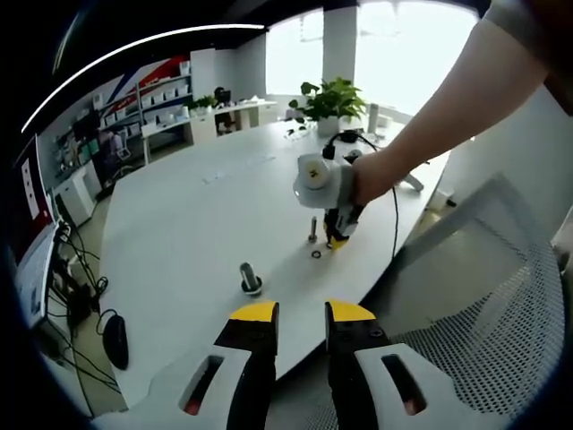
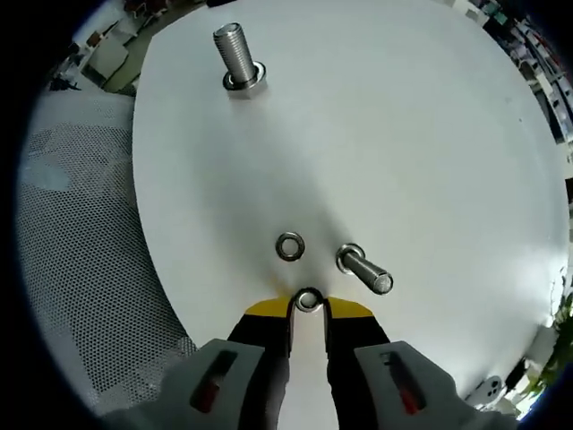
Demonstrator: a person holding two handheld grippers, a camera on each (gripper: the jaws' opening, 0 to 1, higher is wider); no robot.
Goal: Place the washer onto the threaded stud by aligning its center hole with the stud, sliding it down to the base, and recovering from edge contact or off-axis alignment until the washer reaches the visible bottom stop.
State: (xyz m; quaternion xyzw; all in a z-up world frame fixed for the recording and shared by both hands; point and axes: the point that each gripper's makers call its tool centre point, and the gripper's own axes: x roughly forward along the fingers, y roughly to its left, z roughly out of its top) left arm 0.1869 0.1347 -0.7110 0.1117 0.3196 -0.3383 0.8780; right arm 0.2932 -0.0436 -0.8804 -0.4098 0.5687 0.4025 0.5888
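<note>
A: While the right hand-held gripper (image 2: 307, 309) sits low over the white tabletop (image 2: 430, 134), what has it got?

B: A small washer (image 2: 307, 299), pinched at the yellow tips, the jaws drawn in on its rim. Held by the edge like that, I'd say, so the centre hole is free for the stud.

A: And just past it?

B: A second washer (image 2: 289, 245) lying flat, and beside it a threaded stud (image 2: 365, 270) standing on its base, leaning toward the camera as the lens bends it. That is the nearest target, so alignment looks like the step in hand.

A: Farther off?

B: A larger bolt (image 2: 239, 55) upright near the tabletop's far edge, with a mesh chair (image 2: 81, 260) off the side.

A: The left hand-held gripper (image 1: 301, 310)?

B: Empty, jaws a little apart, held back off the tabletop edge. Its view shows the bolt close, then a person's hand (image 1: 376, 176) steering the right one down beside the stud, and a potted plant (image 1: 332, 98) at the far end.
</note>
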